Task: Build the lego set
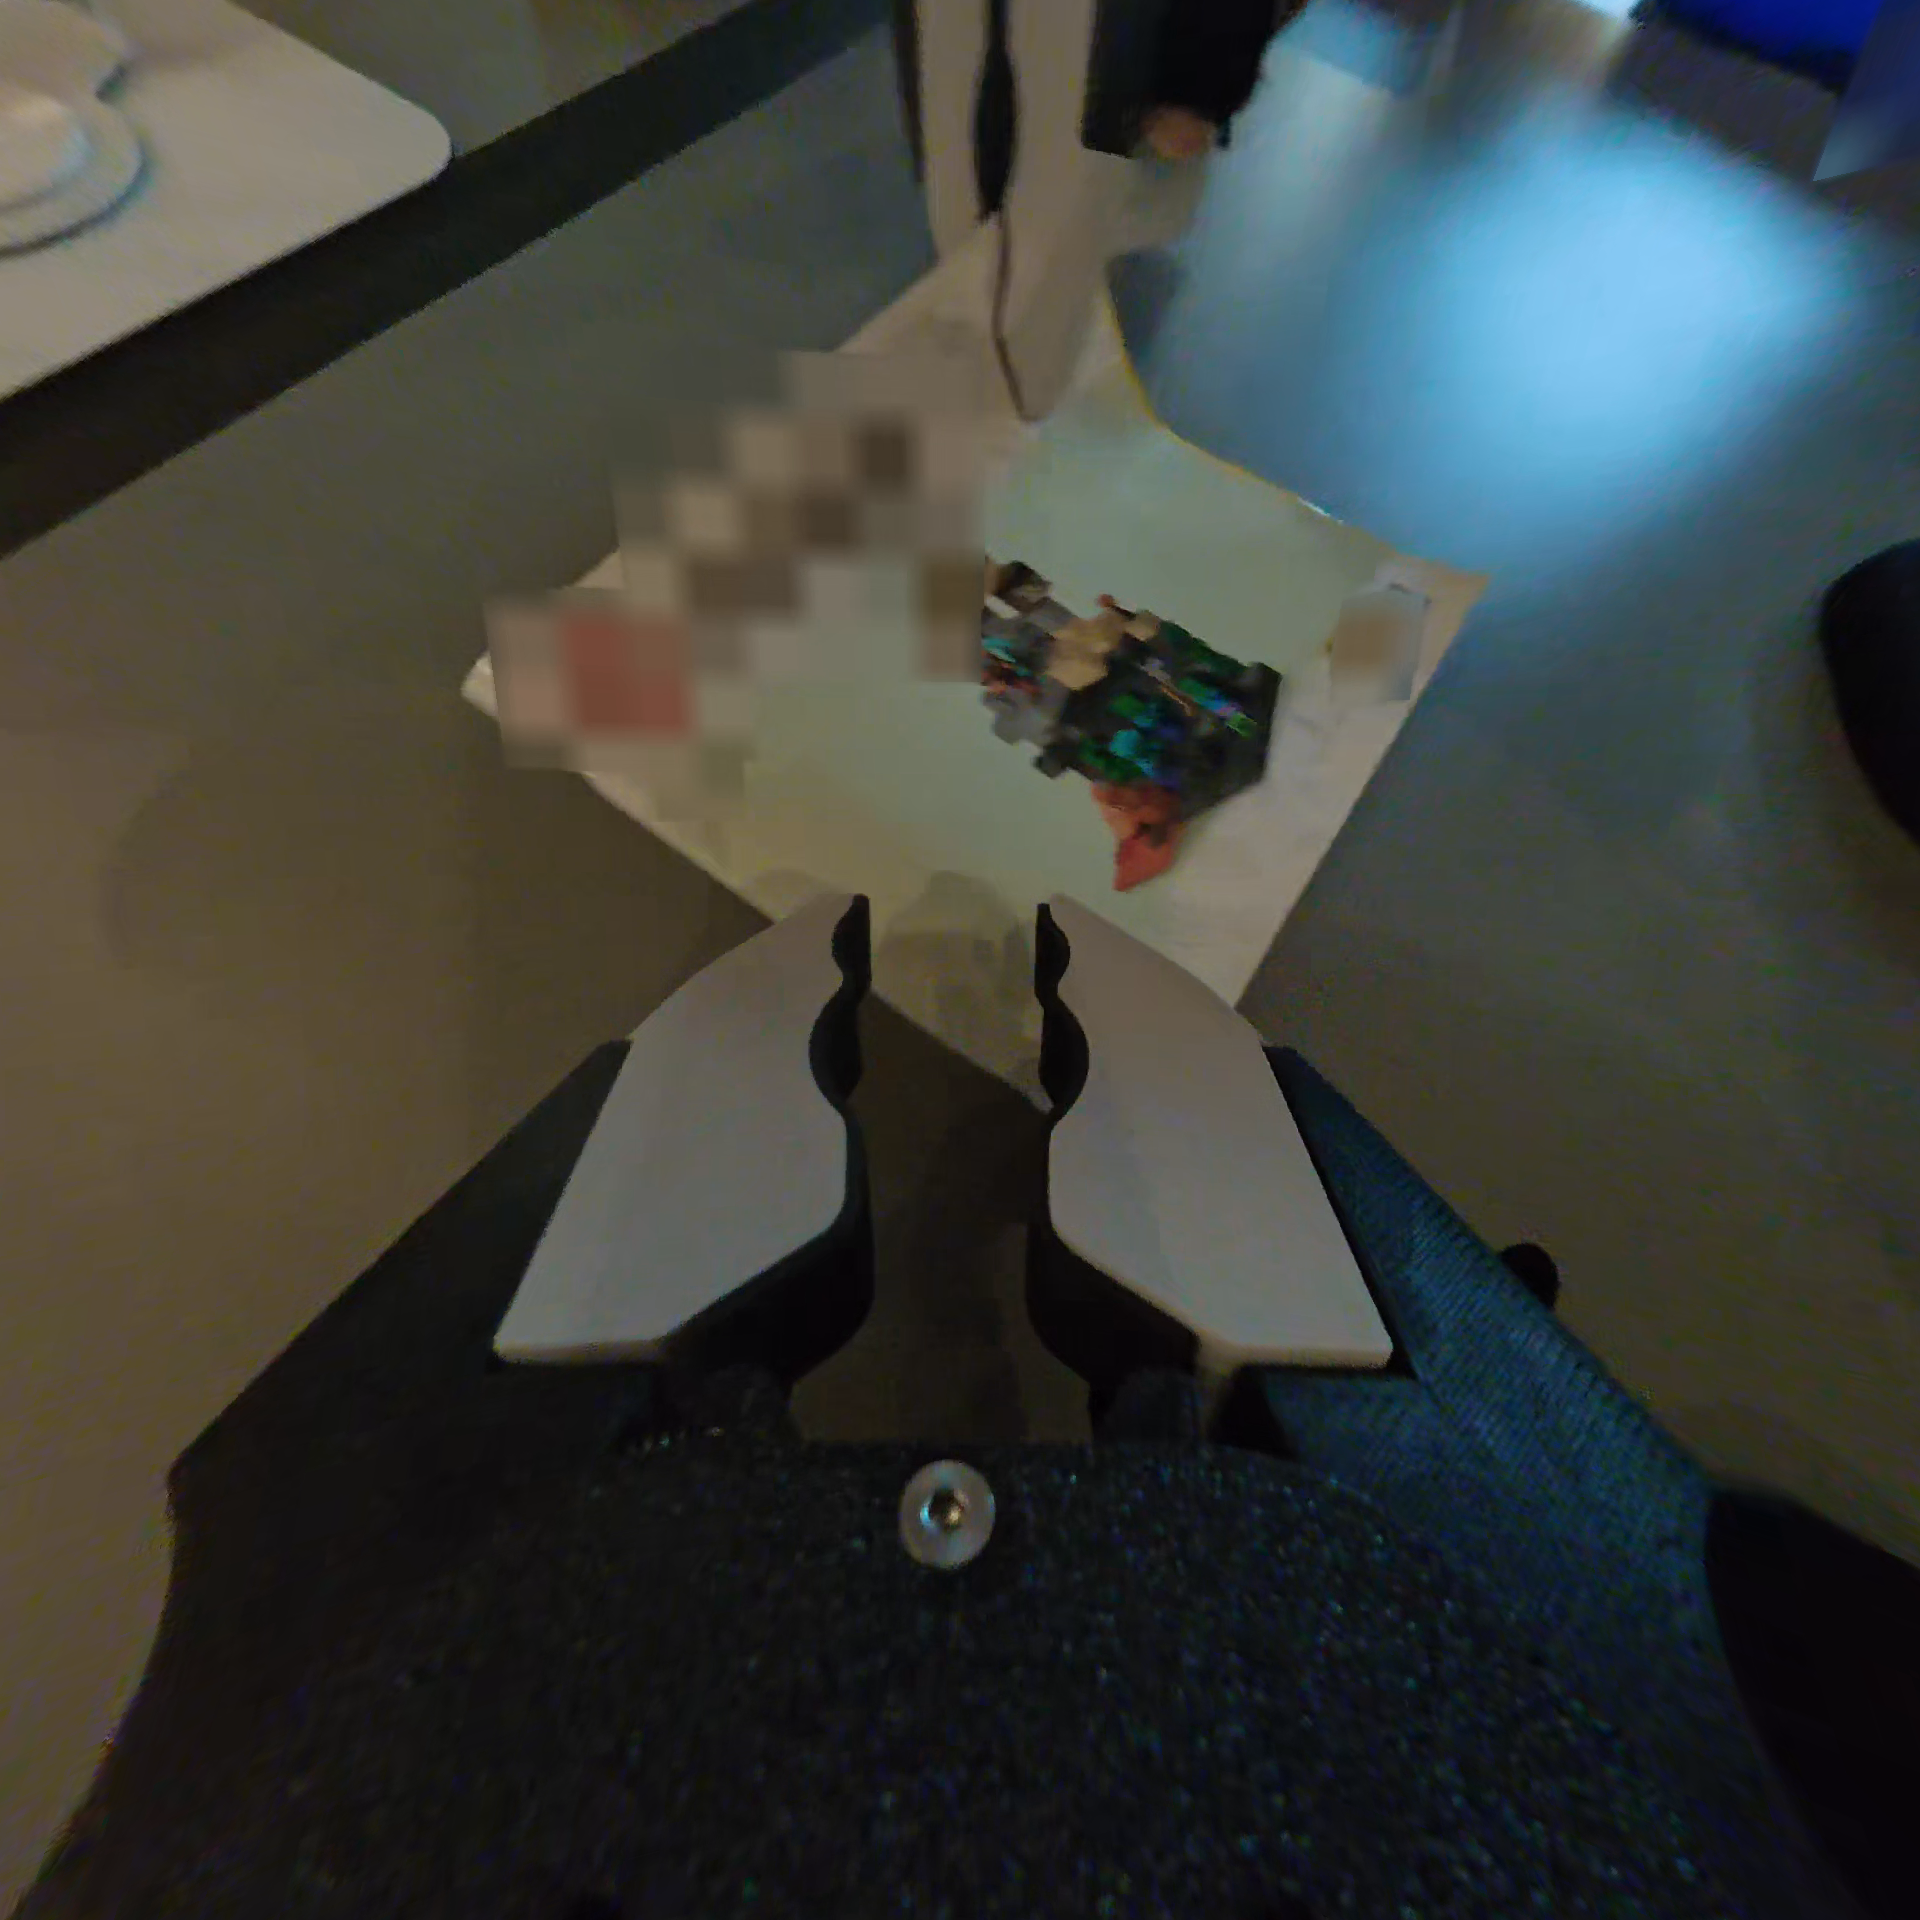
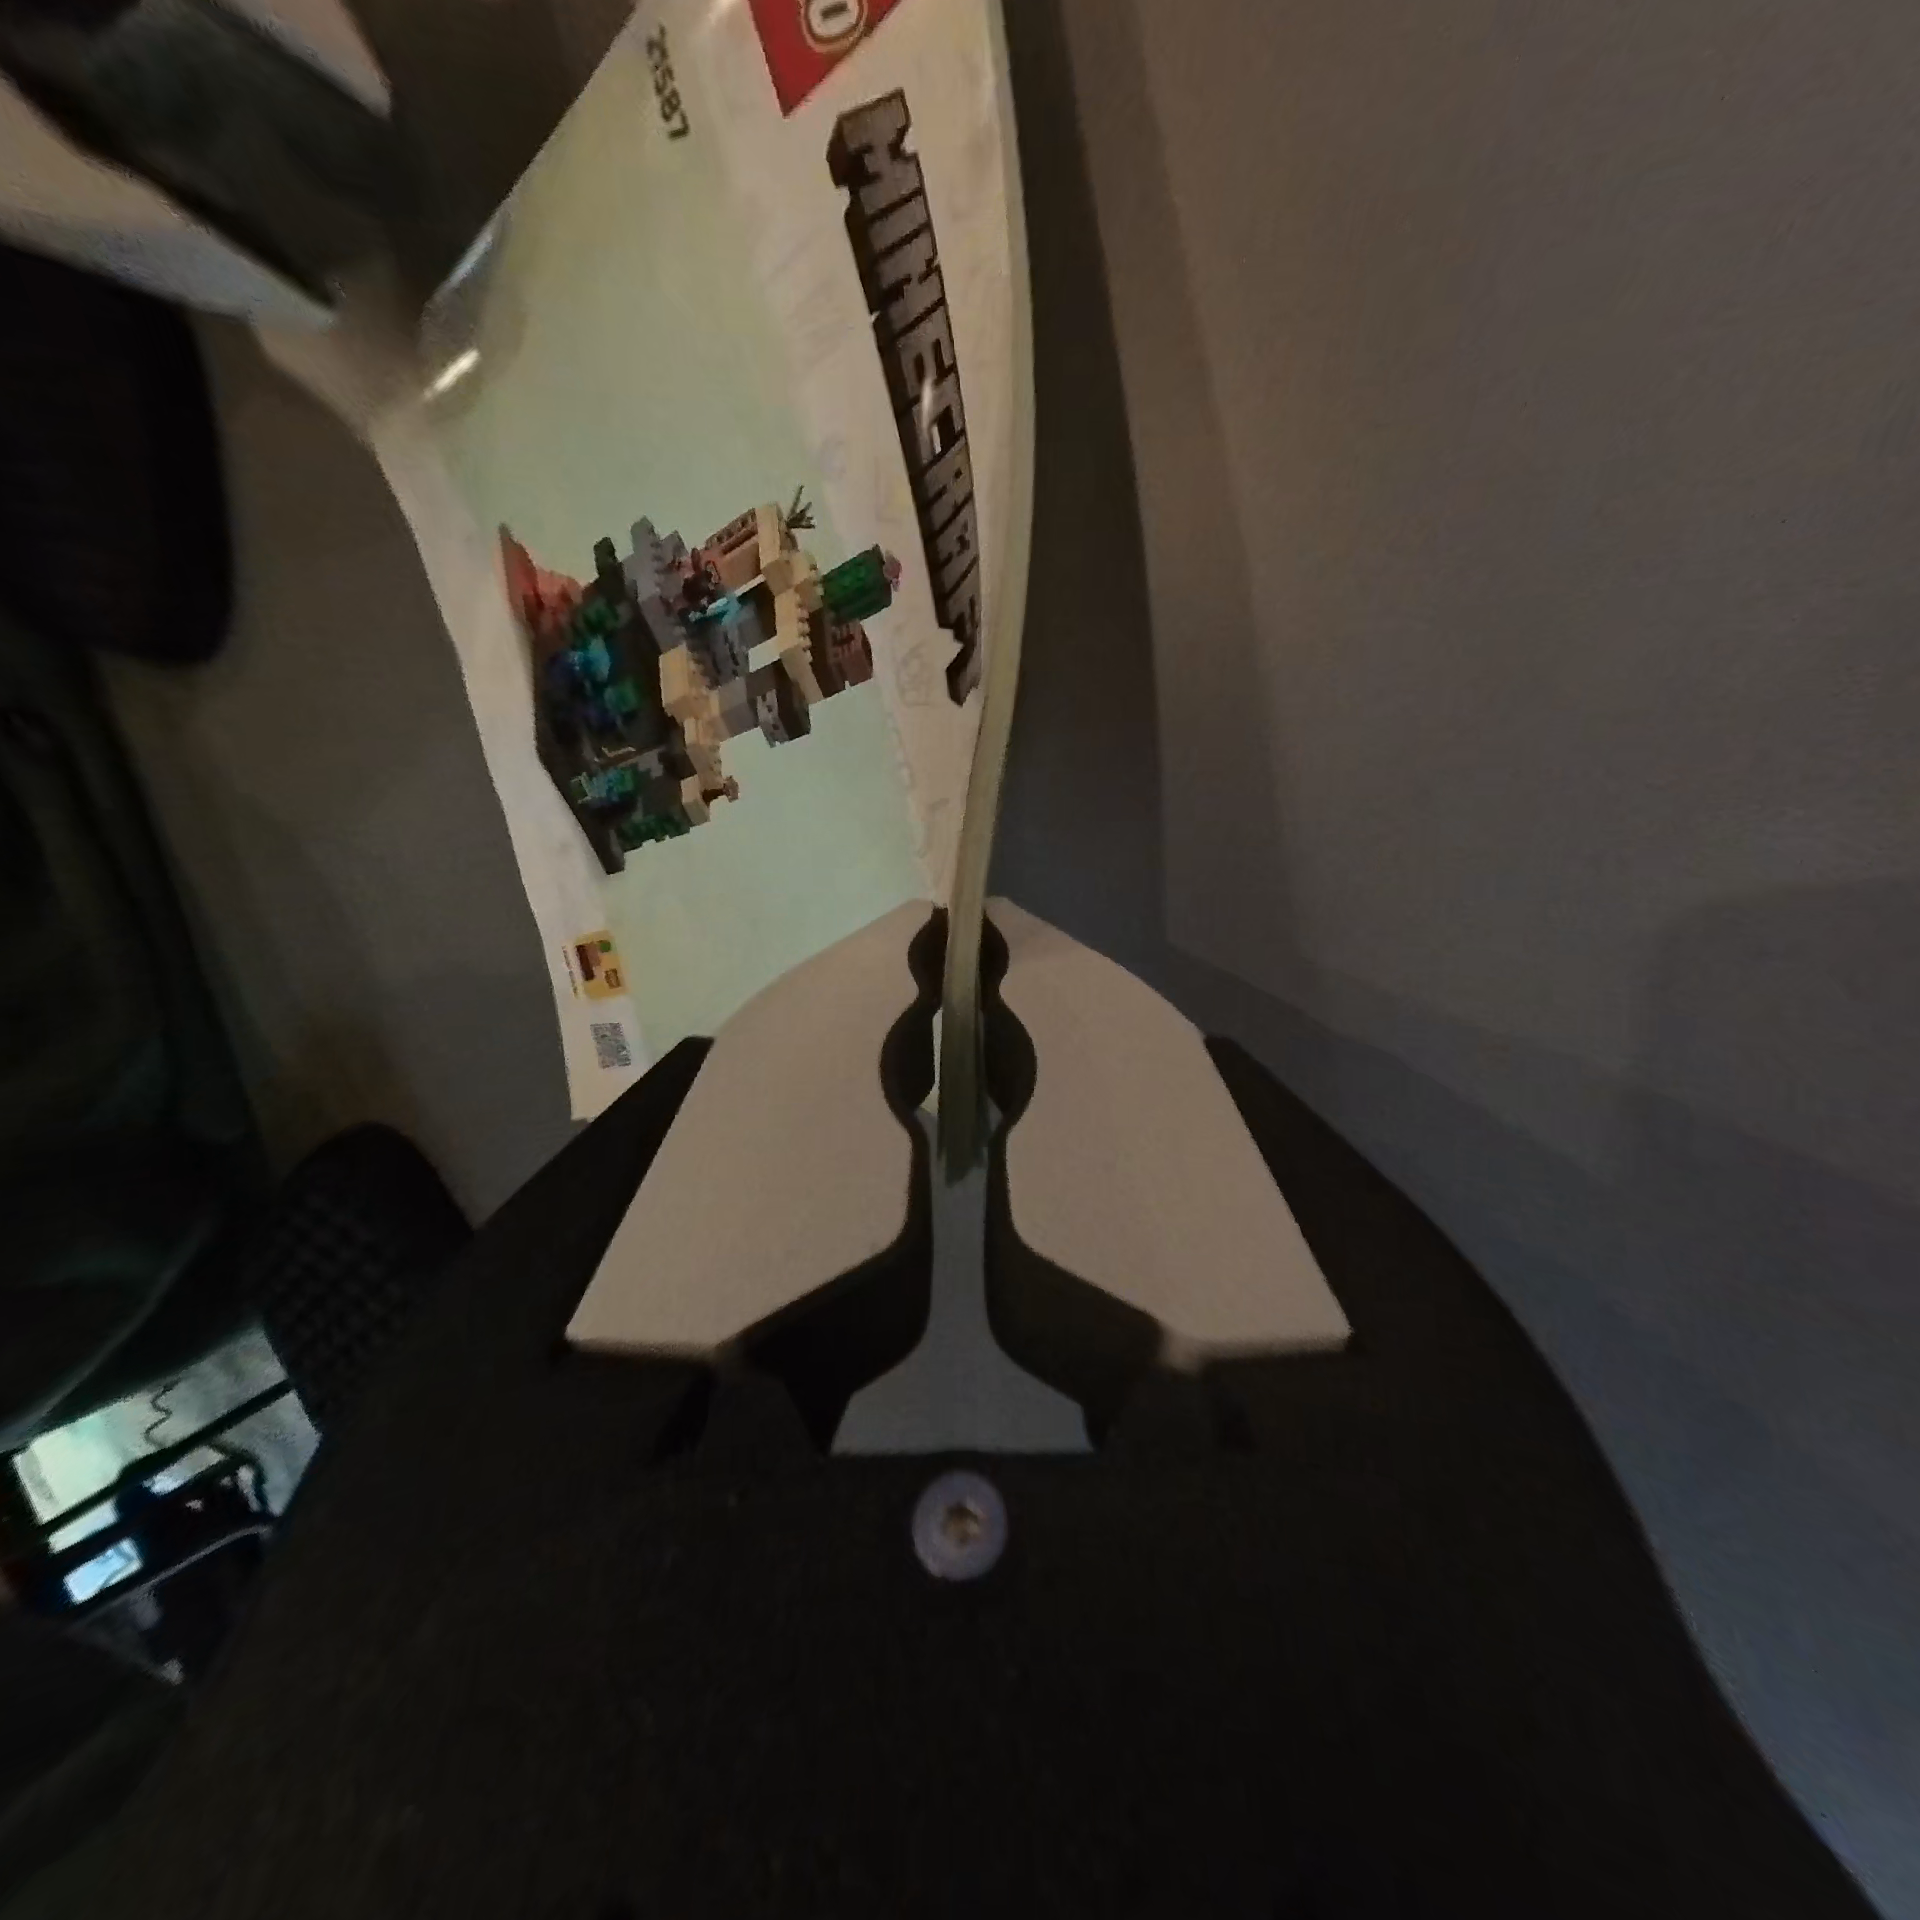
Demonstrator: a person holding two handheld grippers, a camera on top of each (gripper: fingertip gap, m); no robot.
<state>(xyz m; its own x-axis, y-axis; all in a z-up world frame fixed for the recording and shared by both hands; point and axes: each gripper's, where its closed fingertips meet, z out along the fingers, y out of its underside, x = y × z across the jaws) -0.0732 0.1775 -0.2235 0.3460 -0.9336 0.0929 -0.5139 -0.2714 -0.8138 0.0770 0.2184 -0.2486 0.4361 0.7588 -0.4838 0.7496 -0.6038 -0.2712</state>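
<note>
Right tongs [image 2: 961, 1023], closest to the lens in the right wrist view, are clenched on the edge of the instruction booklet [image 2: 675, 499]; the thin stack of pages runs straight down the narrow gap between the white fingers [image 2: 790, 1164]. From there the booklet rises away from the camera, its cover bowed and turned to the left, so it is lifted rather than lying flat on the grey tabletop [image 2: 1507, 520].

In the left wrist view the left tongs [image 1: 948, 987] hang released, a clear gap between the jaws and nothing in it. They hover near the closest corner of the same booklet [image 1: 883, 748], which from this side looks like a pale sheet lying cornerwise to the camera. Part of its cover is hidden by a mosaic patch. The far edge appears to be gripped by the other tongs, seen as a white shape at the top.

As for progress, building seems not to have begun: no loose bricks, bags or assembled pieces show in either view, only the manual being handled. Opening it, finding the first step and all of the assembly seem to remain.

The booklet is thin and floppy, with a pale green cover and white margin, a red square at one corner, bold dark block lettering along one side, and a picture of the finished blocky model in greens, greys, tan and red.
</note>
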